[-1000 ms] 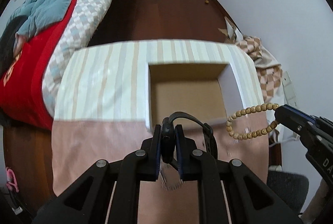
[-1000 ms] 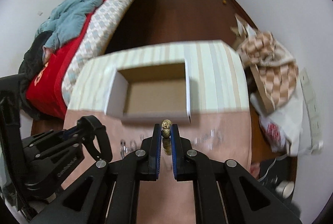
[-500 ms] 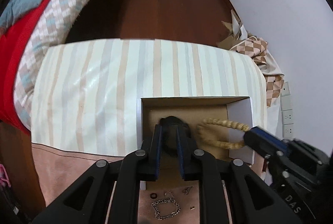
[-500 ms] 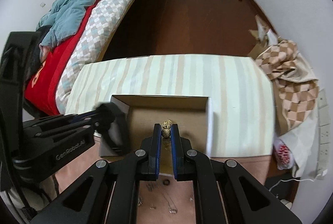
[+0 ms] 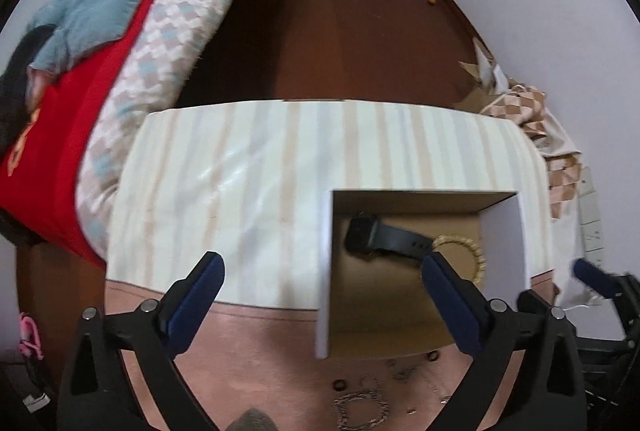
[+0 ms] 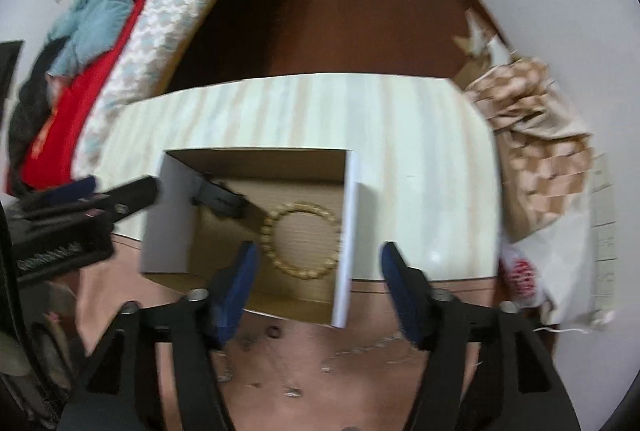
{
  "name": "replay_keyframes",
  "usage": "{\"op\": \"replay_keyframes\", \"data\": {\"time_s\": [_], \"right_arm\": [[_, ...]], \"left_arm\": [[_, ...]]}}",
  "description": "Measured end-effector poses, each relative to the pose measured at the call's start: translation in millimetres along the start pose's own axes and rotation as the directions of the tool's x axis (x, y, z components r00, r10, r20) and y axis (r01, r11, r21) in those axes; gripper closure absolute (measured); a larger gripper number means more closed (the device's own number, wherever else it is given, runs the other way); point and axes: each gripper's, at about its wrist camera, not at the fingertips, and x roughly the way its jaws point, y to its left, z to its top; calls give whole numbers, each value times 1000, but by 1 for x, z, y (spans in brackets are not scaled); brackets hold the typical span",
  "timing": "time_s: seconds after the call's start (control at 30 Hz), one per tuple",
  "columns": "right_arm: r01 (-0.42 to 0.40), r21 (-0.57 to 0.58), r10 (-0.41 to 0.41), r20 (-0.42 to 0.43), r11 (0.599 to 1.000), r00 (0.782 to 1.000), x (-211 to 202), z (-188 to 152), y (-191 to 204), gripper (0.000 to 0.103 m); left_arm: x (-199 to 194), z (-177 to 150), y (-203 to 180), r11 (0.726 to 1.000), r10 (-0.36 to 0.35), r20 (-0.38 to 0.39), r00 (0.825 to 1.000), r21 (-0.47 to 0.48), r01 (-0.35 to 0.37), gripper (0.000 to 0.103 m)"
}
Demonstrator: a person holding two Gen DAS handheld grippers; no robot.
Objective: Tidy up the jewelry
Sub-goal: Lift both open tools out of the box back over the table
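An open cardboard box (image 5: 326, 271) (image 6: 348, 227) stands on the striped table. Inside lie a black watch (image 5: 380, 237) (image 6: 218, 197) and a wooden bead bracelet (image 5: 476, 251) (image 6: 300, 239), flat on the box floor. My left gripper (image 5: 322, 271) is open and empty, its fingers straddling the box's left wall. My right gripper (image 6: 316, 263) is open and empty above the box's near right part. Small chains and rings (image 5: 362, 407) (image 6: 292, 391) lie on the pink cloth in front of the box.
A bed (image 5: 132, 31) with red and checked bedding stands left. A pile of checked cloth and bags (image 6: 536, 151) lies on the floor right. The table's pink cloth (image 5: 240, 351) covers its near part.
Both grippers have opened and let go: the watch and the bead bracelet now lie in the box. Both grippers have pulled back toward the near side.
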Motion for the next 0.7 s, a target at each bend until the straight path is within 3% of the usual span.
{"op": "replay_keyframes", "data": {"time_s": [0.03, 0.2, 0.7], "right_arm": [[21, 1, -21, 1, 1000, 1000, 1, -3, -1, 10], [101, -14, -101, 12, 995, 995, 5, -18, 2, 5], [133, 11, -133, 80, 991, 988, -28, -35, 3, 4]], "left_arm": [[-1, -5, 2, 1000, 11, 10, 1000, -5, -11, 1], [-3, -23, 9, 999, 39, 27, 999, -21, -38, 1], [-34, -51, 2, 998, 50, 66, 997, -37, -47, 1]]}}
